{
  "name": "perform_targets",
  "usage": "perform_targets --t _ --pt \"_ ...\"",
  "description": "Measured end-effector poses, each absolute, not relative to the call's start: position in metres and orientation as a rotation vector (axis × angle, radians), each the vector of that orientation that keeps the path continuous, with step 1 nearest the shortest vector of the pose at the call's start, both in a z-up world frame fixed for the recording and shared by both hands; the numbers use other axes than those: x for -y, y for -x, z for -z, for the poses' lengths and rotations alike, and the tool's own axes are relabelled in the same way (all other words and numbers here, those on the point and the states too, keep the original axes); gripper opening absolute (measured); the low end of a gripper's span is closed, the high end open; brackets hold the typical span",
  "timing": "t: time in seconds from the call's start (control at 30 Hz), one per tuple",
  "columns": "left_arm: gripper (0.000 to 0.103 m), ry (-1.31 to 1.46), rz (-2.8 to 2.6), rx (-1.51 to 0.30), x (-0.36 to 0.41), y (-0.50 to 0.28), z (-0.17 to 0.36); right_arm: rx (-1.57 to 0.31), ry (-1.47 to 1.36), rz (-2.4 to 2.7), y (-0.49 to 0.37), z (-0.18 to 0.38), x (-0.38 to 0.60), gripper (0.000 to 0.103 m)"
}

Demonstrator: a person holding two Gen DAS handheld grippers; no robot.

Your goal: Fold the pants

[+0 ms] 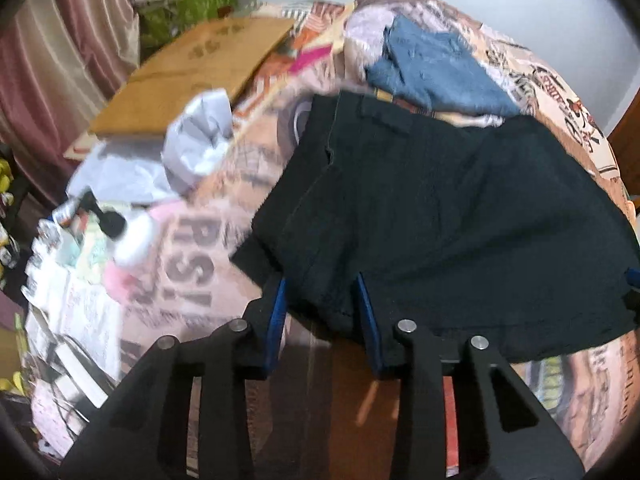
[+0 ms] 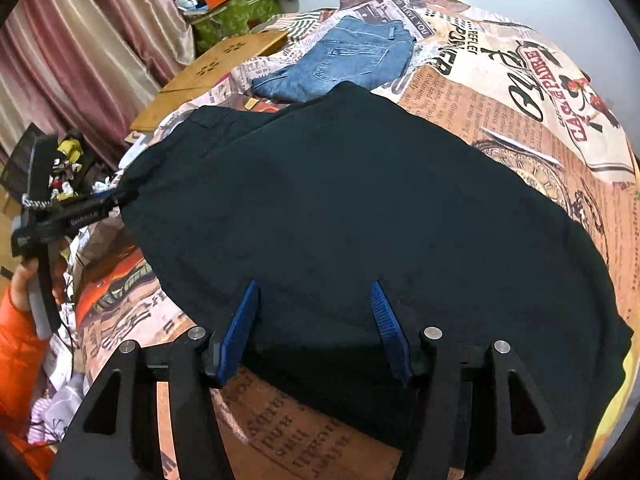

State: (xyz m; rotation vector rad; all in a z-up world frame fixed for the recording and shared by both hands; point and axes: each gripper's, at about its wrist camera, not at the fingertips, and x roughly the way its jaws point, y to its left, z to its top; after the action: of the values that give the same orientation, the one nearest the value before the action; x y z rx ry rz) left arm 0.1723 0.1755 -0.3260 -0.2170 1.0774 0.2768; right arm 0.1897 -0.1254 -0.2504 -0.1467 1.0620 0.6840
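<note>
The black pants (image 2: 360, 208) lie spread on the printed bedspread, waistband toward the far left; they also show in the left wrist view (image 1: 440, 208). My left gripper (image 1: 322, 280) is open, its blue fingers (image 1: 276, 320) straddling the near left edge of the black fabric. It also shows at the left of the right wrist view (image 2: 116, 198), at the pants' left edge. My right gripper (image 2: 316, 292) is open, blue fingers (image 2: 240, 320) resting over the near edge of the pants with fabric between them.
Blue jeans (image 2: 344, 60) lie folded on the bed behind the pants. A wooden board (image 2: 216, 68) lies far left. White crumpled cloth (image 1: 200, 140) and clutter (image 1: 100, 232) sit at the bed's left side. A pink curtain (image 2: 80, 40) hangs at left.
</note>
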Motion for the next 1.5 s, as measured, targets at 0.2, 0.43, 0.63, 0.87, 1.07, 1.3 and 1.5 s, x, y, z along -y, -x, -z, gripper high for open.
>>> perform_targets --t 0.2,0.43,0.63,0.87,1.07,1.3,1.5 --pt "0.045 0.085 -0.306 -1.096 -0.156 -0.176 0.322 -1.058 0.090 -0.637 -0.185 0.244 0.146 0.057" --pt "0.054 0.143 -0.257 -1.042 -0.152 -0.192 0.279 -0.981 -0.016 -0.464 -0.187 0.225 0.227 0.057" --pt "0.065 0.135 -0.154 -0.993 -0.111 -0.228 0.252 -0.947 -0.134 -0.238 -0.186 0.220 0.322 0.057" --pt "0.070 0.119 -0.004 -1.035 -0.047 -0.274 0.258 -0.935 -0.229 -0.066 -0.185 0.232 0.398 0.057" --pt "0.070 0.052 0.072 -1.108 0.000 -0.295 0.282 -0.961 -0.295 -0.032 -0.200 0.262 0.425 0.052" --pt "0.083 0.020 0.071 -1.112 0.016 -0.295 0.301 -1.007 -0.337 -0.038 -0.223 0.287 0.433 0.031" --pt "0.091 0.078 0.067 -1.130 0.007 -0.298 0.307 -1.024 -0.321 -0.052 -0.233 0.300 0.430 0.018"
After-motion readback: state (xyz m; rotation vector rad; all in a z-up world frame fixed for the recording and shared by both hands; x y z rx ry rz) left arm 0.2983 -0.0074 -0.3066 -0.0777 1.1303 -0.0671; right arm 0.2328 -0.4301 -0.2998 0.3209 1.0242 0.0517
